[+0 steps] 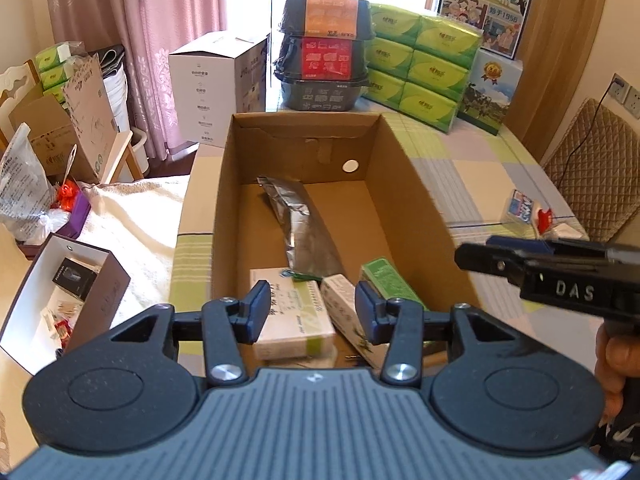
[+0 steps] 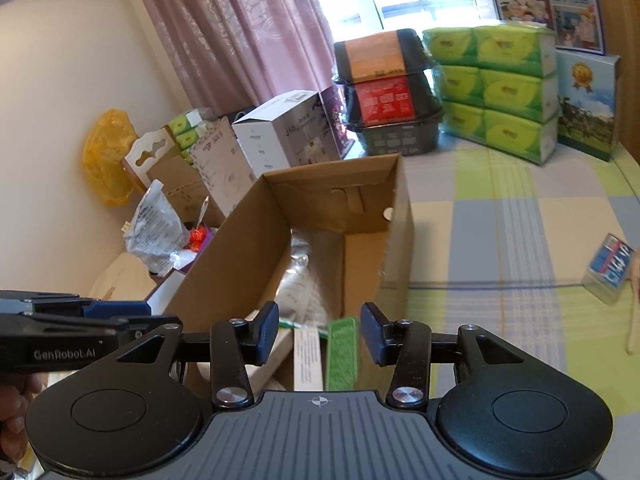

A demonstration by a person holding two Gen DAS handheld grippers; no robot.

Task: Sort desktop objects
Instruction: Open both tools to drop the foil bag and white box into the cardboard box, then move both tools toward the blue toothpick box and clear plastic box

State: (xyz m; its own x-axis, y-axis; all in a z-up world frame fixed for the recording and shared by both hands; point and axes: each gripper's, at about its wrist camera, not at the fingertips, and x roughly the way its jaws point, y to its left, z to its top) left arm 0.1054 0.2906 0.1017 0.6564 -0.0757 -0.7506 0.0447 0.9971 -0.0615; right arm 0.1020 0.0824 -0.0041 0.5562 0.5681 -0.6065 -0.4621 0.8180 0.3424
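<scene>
"GenRobot.AI" is read on the left gripper [image 1: 308,308], "DAS" on the right gripper [image 2: 319,334]; both are held released and empty above the carton [image 1: 200,216]. Three small boxes [image 1: 296,320] and one silver pouch [image 1: 300,220] are counted inside. On the table [image 1: 480,168], one blue packet [image 2: 610,268] is left, its print blurred.

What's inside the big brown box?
In the cardboard box: a silver foil bag, a white-and-green packet, a slim white box and a green box. Anything beneath them is hidden.
</scene>
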